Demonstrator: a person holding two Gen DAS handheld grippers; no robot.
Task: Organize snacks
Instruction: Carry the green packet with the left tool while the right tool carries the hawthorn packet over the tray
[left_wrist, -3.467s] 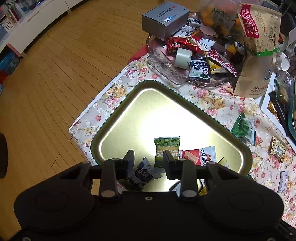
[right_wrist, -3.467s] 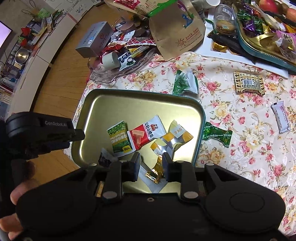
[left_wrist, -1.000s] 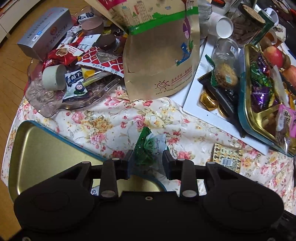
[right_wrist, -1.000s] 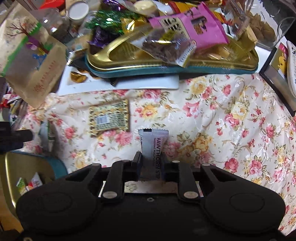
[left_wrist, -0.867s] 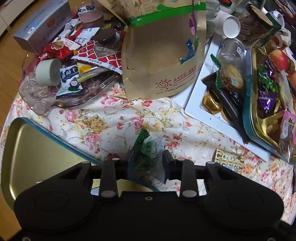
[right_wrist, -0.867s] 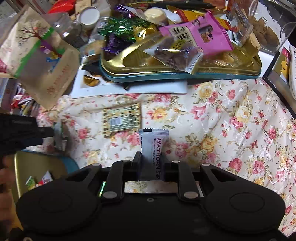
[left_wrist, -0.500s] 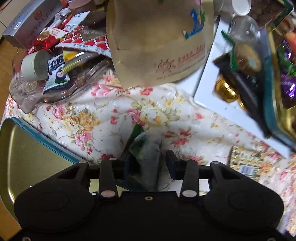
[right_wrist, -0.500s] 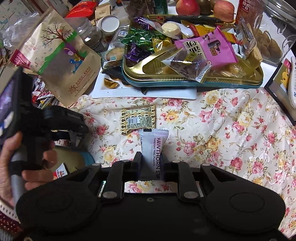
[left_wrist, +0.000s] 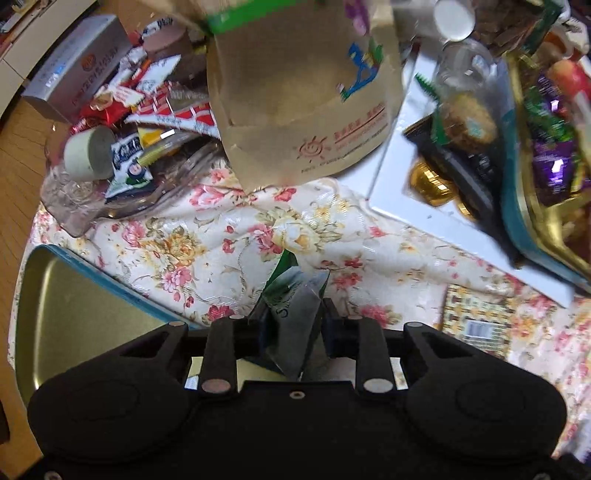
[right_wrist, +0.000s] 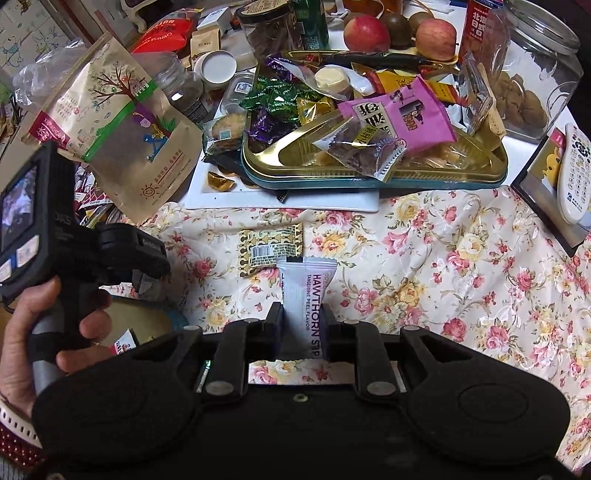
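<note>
My left gripper (left_wrist: 291, 317) is shut on a green and silver snack packet (left_wrist: 295, 299) and holds it above the right edge of the gold tray (left_wrist: 85, 299). My right gripper (right_wrist: 300, 325) is shut on a white hawthorn strip bar (right_wrist: 304, 291) and holds it above the floral tablecloth. In the right wrist view the left gripper (right_wrist: 144, 275) and the hand holding it are at the left, over the gold tray (right_wrist: 147, 317), which holds a few snacks. A gold patterned packet (right_wrist: 271, 247) lies on the cloth ahead; it also shows in the left wrist view (left_wrist: 476, 321).
A brown paper snack bag (left_wrist: 295, 92) stands ahead of the left gripper. A glass dish (left_wrist: 110, 177) of snacks is at the left. A second gold tray (right_wrist: 373, 162) heaped with sweets sits on a white tray (right_wrist: 280, 199). A jar (right_wrist: 532, 74), apples and a remote (right_wrist: 574, 173) stand behind.
My left gripper has lifted the green packet off the cloth and come nearer the right gripper. My right gripper has pulled back and up with the hawthorn bar.
</note>
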